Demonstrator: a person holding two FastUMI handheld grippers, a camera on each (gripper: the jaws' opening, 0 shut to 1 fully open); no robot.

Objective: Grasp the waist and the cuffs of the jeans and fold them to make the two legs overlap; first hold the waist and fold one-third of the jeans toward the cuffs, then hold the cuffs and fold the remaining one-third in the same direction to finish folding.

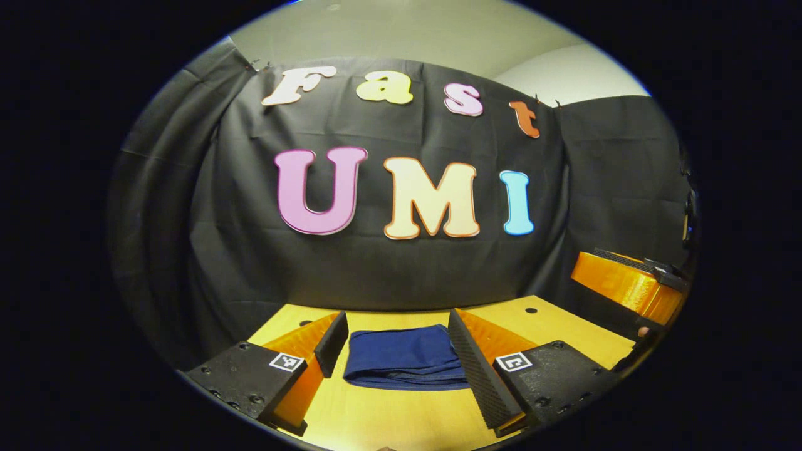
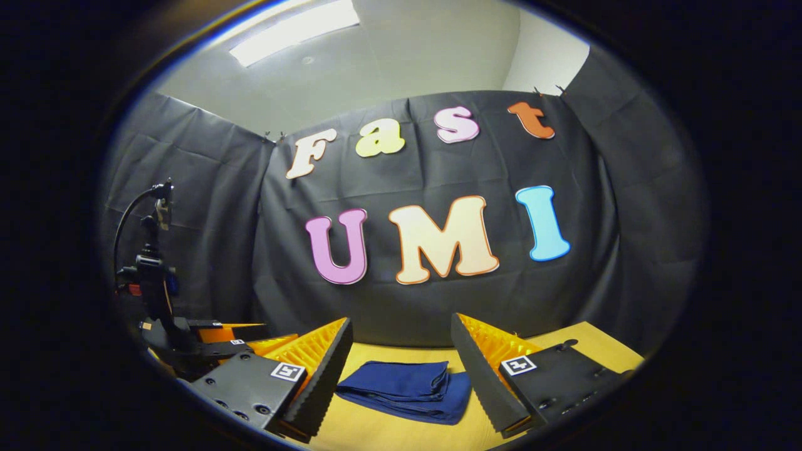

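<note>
Denim jeans lie folded, near edge hidden; both grippers' fingers spread wide.

Folded jeans on the table, before the cloth wall.

Between my jaws, the folded jeans read plain dark navy, no pattern seen. The surface beneath is yellow wood-tone. The booth wall behind is plain black cloth.

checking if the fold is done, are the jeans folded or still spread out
Folded: the jeans lie as a small stacked bundle on the table, layered edges showing at one side. Both tongs are open and apart from them.
</note>
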